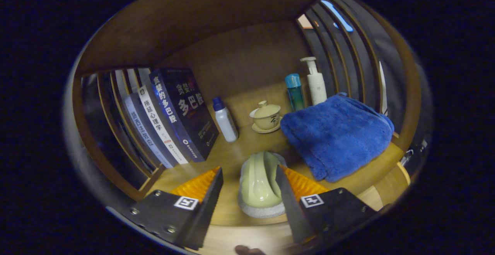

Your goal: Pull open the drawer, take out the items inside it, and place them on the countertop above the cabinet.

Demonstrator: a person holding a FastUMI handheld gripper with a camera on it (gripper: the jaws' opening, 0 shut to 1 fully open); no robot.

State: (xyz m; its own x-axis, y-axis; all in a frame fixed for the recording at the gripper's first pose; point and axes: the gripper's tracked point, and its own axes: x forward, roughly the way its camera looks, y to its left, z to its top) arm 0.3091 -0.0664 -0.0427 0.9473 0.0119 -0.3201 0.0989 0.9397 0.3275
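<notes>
— What's the setting?
— A wooden countertop (pixel 232 158) inside a slatted wooden nook.
— And the item?
— A pale green brush (pixel 260 183) lies near the countertop's front edge, between the fingers of the gripper (pixel 249 177); the jaws are spread, the right one touching it, the left apart.
— Around it?
— A blue towel (pixel 336 135) just right; a lidded cup (pixel 266 116), bottles (pixel 225 120) and leaning books (pixel 174 112) beyond.

Three bottles (pixel 226 123), three books (pixel 189 110) (one towel (pixel 337 136)).
</notes>
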